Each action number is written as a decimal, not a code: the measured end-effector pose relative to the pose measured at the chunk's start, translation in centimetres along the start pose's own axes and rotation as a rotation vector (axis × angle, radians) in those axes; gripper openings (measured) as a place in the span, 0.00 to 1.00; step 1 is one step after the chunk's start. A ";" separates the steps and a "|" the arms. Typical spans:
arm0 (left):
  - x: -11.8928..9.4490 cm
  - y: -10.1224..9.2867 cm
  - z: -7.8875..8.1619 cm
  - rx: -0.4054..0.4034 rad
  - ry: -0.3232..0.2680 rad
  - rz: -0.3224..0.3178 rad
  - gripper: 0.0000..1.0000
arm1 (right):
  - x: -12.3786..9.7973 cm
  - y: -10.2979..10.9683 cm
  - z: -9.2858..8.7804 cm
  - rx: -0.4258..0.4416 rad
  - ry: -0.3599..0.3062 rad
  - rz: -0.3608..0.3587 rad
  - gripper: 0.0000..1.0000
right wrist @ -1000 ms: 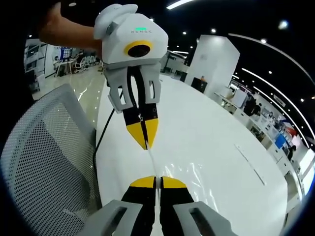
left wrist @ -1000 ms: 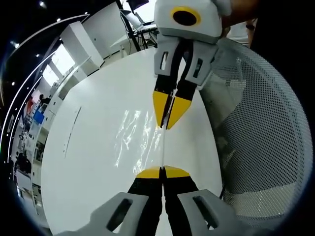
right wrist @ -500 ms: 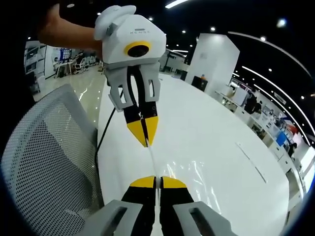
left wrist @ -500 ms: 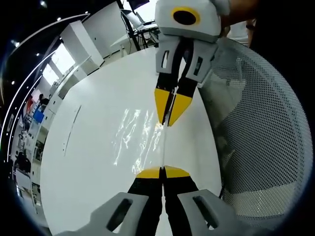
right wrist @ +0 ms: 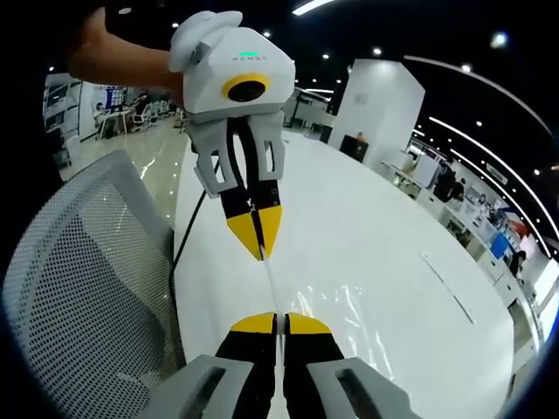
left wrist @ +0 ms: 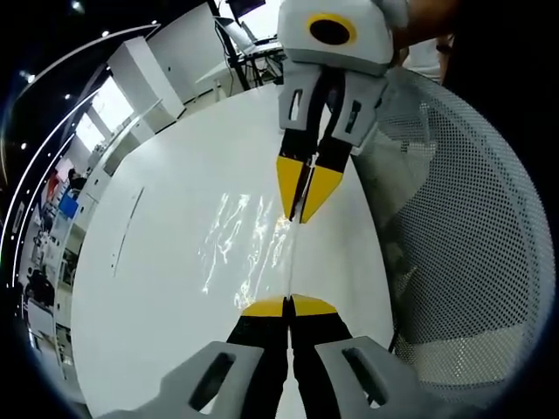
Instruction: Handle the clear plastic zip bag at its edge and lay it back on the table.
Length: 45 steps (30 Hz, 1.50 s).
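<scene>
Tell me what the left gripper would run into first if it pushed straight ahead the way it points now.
Probably the right gripper. The left gripper, shut on the edge of the clear plastic zip bag, points along that stretched edge at the other's yellow tips, which face it over the white table. Depth is unclear.

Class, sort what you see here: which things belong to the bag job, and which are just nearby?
Job:
- zip bag
- left gripper, shut on its edge
- right gripper, shut on its edge
- table

Nearby:
- mesh chair
- black cable

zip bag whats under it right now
Under the clear zip bag the white table shows through. Both grippers, left and right, pinch its edge; any contact with the table is unclear.
</scene>
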<state>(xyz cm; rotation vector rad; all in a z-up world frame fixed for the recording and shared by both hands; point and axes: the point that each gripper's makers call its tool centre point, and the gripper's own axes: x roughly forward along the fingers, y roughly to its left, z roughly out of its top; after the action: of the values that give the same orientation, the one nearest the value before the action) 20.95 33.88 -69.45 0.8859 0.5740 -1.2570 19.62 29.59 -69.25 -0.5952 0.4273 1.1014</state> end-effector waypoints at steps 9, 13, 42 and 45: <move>0.1 0.2 -0.1 0.002 -0.004 -0.001 0.00 | -0.1 -0.1 0.0 0.003 0.000 -0.003 0.00; 0.1 0.3 -0.2 0.001 -0.005 -0.002 0.00 | -0.1 -0.1 0.0 0.001 0.000 -0.005 0.00; -0.1 0.4 -0.5 -0.015 -0.005 0.004 0.00 | -0.6 -0.3 -0.4 0.003 0.007 -0.015 0.00; -0.2 0.4 -0.5 -0.017 -0.007 0.005 0.00 | -0.6 -0.3 -0.5 0.004 0.007 -0.015 0.00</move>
<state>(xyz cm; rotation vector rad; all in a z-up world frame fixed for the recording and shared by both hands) 21.37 34.45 -69.49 0.8684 0.5763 -1.2489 19.65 28.74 -69.23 -0.5977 0.4303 1.0843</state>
